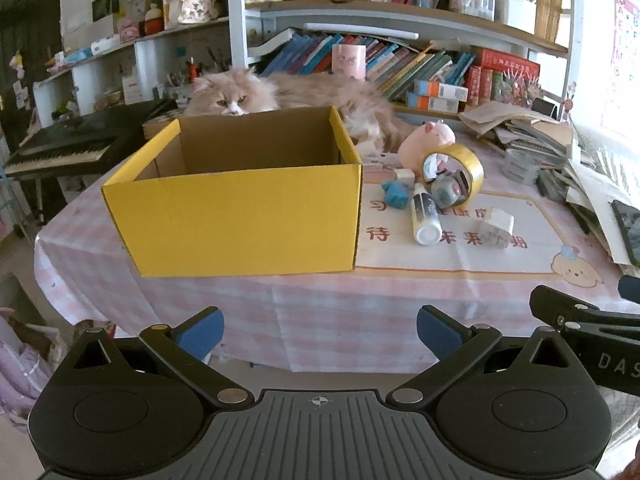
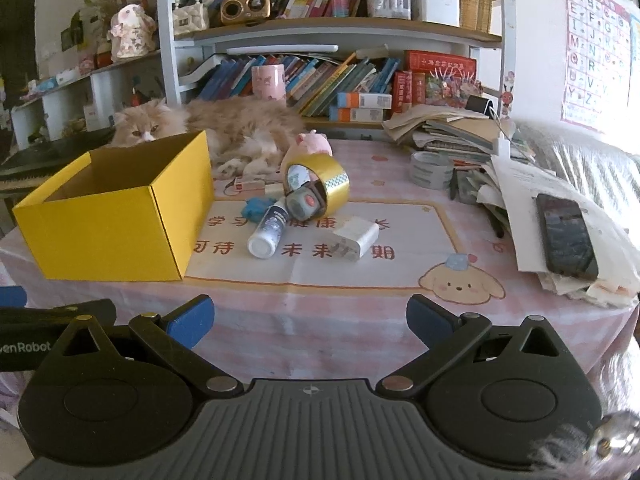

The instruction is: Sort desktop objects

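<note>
Ahead of the left gripper (image 1: 319, 332), whose blue-padded fingers are spread wide and hold nothing, stands an open yellow cardboard box (image 1: 240, 216) with a plain brown inside. Beyond the right gripper (image 2: 310, 320), equally splayed and empty, lie a shiny gold tape roll (image 2: 320, 184), a smooth white bottle (image 2: 268, 232), a white block (image 2: 356, 238) and a blue lump (image 2: 256, 206), perhaps a toy. A pink checked tablecloth (image 2: 360, 320) covers the table; a fluffy cat (image 2: 240, 128) lies behind, before crowded bookshelves (image 2: 340, 28).
</note>
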The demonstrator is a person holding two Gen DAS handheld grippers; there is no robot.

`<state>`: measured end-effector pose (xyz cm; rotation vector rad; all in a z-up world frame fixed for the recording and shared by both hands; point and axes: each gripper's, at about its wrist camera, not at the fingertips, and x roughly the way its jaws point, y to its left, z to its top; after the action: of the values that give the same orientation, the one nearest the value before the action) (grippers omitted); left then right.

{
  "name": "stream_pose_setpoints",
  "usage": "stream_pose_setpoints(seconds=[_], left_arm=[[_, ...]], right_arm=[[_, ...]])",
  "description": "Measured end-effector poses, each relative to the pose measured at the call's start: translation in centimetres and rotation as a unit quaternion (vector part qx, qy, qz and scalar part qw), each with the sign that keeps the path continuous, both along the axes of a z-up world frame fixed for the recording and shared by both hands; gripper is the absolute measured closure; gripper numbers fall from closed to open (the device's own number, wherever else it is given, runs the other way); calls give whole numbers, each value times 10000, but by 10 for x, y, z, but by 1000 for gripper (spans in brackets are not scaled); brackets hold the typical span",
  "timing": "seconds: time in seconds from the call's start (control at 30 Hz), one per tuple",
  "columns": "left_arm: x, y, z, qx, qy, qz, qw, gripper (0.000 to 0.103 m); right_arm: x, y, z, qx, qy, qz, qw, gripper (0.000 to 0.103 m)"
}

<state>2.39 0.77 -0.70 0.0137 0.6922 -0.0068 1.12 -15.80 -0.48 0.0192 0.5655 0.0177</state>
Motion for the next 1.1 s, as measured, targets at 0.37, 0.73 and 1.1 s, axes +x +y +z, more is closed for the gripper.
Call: stream_pose_setpoints(seconds=[0.37, 0.73, 1.1], left_arm=[[17, -19, -5, -50, 152, -5, 9999, 0], [45, -58, -15, -231, 324, 17, 9992, 0], [78, -91, -27, -425, 614, 416, 9963, 0]], right_arm=[[19, -19, -2, -77, 139, -18, 9999, 0], [50, -62, -6, -98, 400, 59, 9991, 0], [96, -106, -16, -76, 729, 484, 9961, 0]])
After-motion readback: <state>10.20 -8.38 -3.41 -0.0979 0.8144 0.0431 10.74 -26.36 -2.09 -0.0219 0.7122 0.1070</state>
